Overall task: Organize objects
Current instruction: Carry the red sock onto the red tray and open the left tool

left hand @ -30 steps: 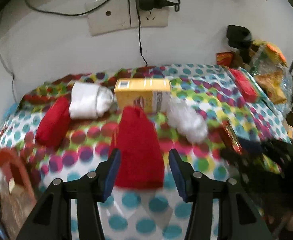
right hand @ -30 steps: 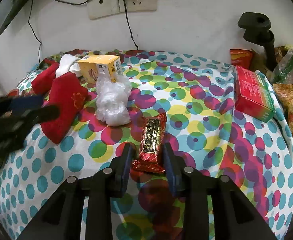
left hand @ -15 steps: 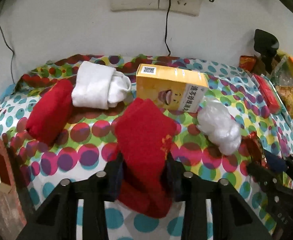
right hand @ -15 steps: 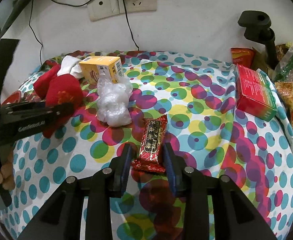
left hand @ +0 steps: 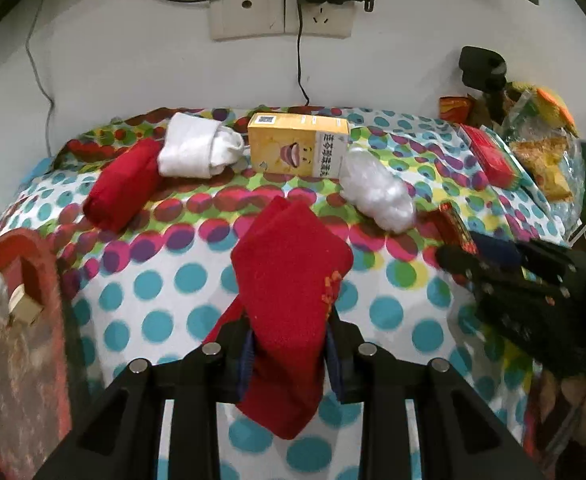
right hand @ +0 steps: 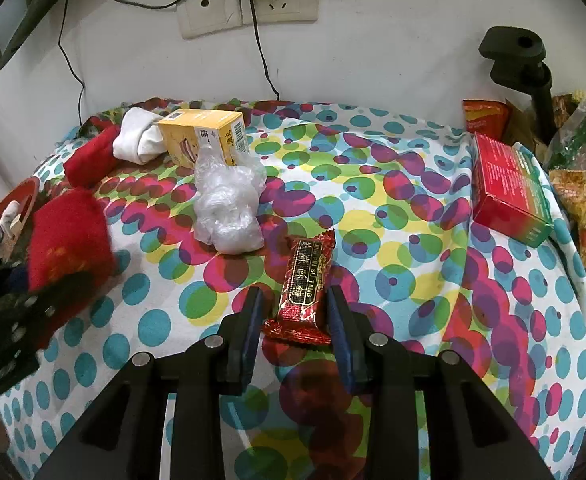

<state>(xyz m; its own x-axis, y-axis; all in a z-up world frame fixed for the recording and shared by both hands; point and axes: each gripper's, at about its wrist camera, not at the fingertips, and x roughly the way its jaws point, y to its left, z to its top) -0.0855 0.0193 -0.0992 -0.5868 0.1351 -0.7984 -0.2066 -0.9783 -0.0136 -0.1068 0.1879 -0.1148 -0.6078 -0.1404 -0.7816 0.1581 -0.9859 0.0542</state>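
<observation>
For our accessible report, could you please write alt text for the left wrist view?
The left gripper is shut on a red sock over a polka-dot tablecloth. Behind lie a rolled red sock, white socks, a yellow box and a plastic wad.

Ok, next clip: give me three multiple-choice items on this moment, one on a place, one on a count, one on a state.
1. The crumpled clear plastic bag lies:
A. in front of the yellow box
B. on the red and green box
C. inside the basket

2. Red socks in the left wrist view:
A. one
B. two
C. four

3. The left gripper is:
A. open above the cloth
B. shut on the snack bar
C. shut on a red sock

Answers: 1 A, it sits just before the box; 2 B, the gripped one and a rolled red sock near the white sock; 3 C, its jaws, just closed, pinch the fabric.
</observation>
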